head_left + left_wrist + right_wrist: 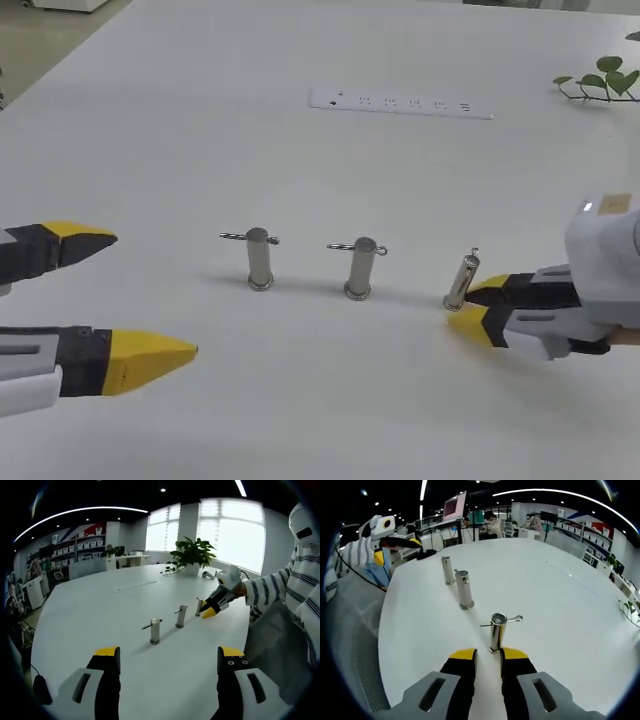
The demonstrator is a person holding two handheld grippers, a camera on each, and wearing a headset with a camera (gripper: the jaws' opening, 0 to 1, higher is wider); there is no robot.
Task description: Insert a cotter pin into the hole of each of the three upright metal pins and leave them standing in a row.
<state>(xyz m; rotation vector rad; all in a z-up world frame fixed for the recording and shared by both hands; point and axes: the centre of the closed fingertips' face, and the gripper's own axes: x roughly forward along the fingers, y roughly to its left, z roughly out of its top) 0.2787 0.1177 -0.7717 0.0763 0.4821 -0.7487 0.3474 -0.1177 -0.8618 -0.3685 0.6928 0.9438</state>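
Stretching across the head view is a white table (pixel 300 420), with a white power strip (pixel 400 103) and a leafy plant (pixel 605 80) at its far side. At the left, the left gripper (pixel 155 295) hovers with yellow-tipped jaws spread wide, holding nothing, well apart from the row. At the right, the right gripper (pixel 489 652) sits low, jaws narrowly parted. The base of the right metal pin (pixel 461 280) lies at its tips, not clamped, and this pin leans slightly. The middle metal pin (pixel 361 270) and the left metal pin (pixel 259 262) stand upright. A cotter pin (pixel 240 237) crosses each pin's top.
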